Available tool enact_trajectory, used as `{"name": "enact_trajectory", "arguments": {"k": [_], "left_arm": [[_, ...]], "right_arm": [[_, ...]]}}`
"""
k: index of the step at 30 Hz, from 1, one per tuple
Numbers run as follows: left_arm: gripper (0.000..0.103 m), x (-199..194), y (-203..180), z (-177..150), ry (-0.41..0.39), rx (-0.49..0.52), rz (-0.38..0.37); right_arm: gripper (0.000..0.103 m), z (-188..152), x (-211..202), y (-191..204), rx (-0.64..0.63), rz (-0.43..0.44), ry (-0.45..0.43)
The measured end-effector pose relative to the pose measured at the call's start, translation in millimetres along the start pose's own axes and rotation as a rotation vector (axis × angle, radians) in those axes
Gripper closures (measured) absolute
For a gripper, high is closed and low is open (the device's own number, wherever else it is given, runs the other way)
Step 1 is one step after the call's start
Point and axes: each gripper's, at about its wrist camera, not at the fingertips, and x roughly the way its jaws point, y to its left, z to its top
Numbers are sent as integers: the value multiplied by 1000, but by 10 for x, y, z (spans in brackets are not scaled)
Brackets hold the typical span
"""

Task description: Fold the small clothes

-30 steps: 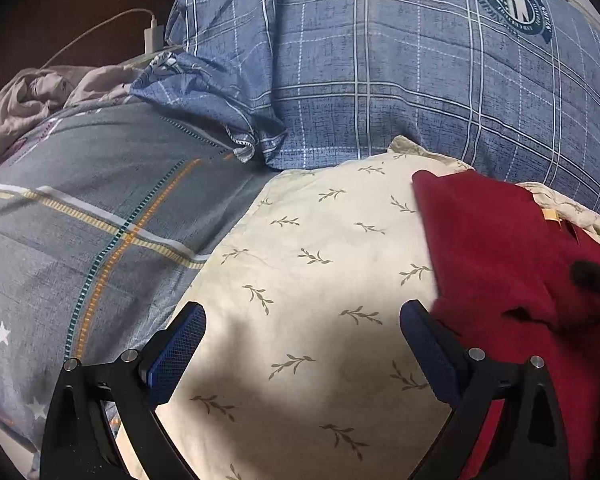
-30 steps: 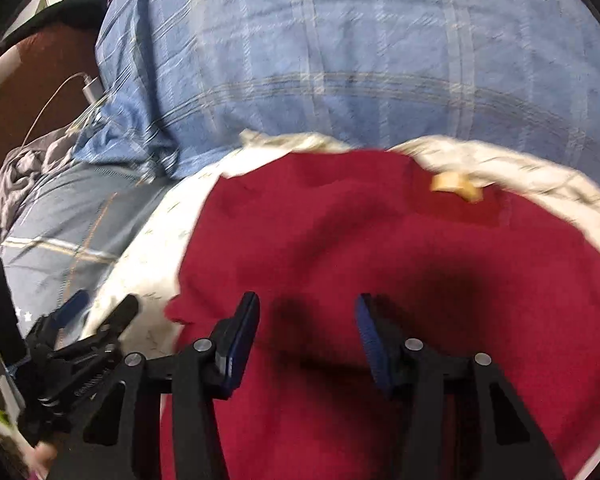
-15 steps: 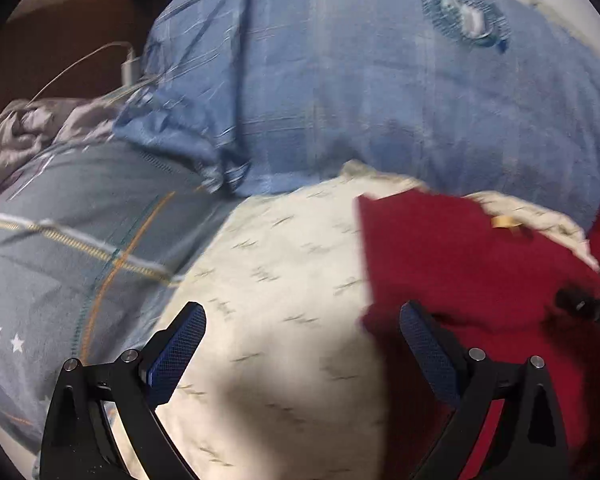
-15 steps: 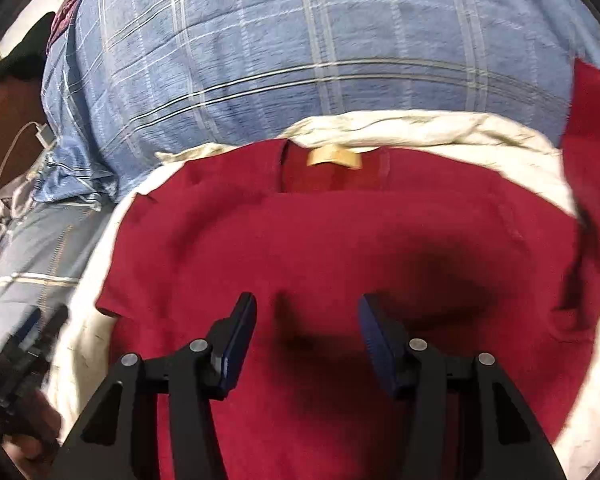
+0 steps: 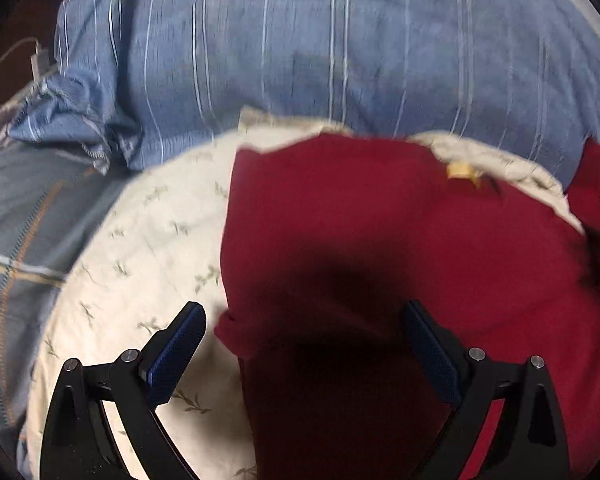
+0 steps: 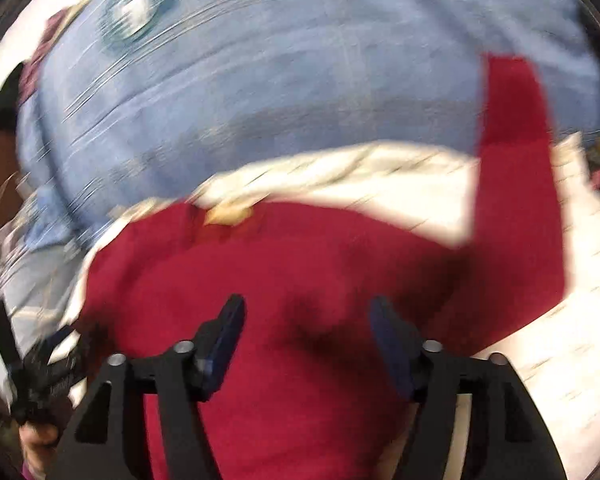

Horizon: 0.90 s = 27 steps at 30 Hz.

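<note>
You held the left gripper [image 5: 302,346] and right gripper [image 6: 306,330] spread and empty at lower centre over the red shirt [image 5: 380,240], likely positioning for a fold.

Now hovering over the red top [image 5: 380,248] instead of the cream pillow [image 5: 148,248], left gripper [image 5: 304,344] shifted right. Right gripper [image 6: 306,332] swung rightward, bringing the outstretched sleeve [image 6: 512,152] into view; picture blurred.

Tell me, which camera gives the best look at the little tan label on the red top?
The left wrist view: there the label is only mildly blurred, at the collar of the red top. The right wrist view shows it too, smeared into a tan blob.
</note>
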Motion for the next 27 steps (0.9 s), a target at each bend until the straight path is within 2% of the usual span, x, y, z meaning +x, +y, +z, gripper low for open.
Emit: {"name": "enact_trajectory", "arguments": {"k": [4,7,9,11,14,16,18,21,23,25,27], "left_arm": [[5,49,66,19,3,-44,-29],[5,84,26,36,-6,-23,-19],[5,128,-4,56,-6,-9,-12],[4,166,-7,68,-8,-11,-16],[4,109,-2,6,-8,-18,-26],[4,107,-1,0,-7,-22,-32],[3,118,0,-3,-8,-22,-33],[3,137,6,-3,-6,-26,-37],[3,147,13,2,-5,-28,-38],[3,149,12,4,-5,-30,-38],[3,141,2,9,-8,-30,-35]], "right_arm": [[31,402,186,-698,199,-137,-56],[31,650,259,-1087,329,-136,-143],[31,783,285,-1213,367,-125,-205],[31,903,335,-1278,377,-104,-248],[32,1102,449,-1278,333,-127,-282],[32,1234,521,-1259,281,-126,-294],[33,1326,589,-1276,254,-161,-284],[33,1384,627,-1375,279,-107,-285],[40,1395,623,-1427,276,-56,-276],[71,1391,580,-1451,265,-42,-265],[90,1385,525,-1481,266,-44,-251]]}}
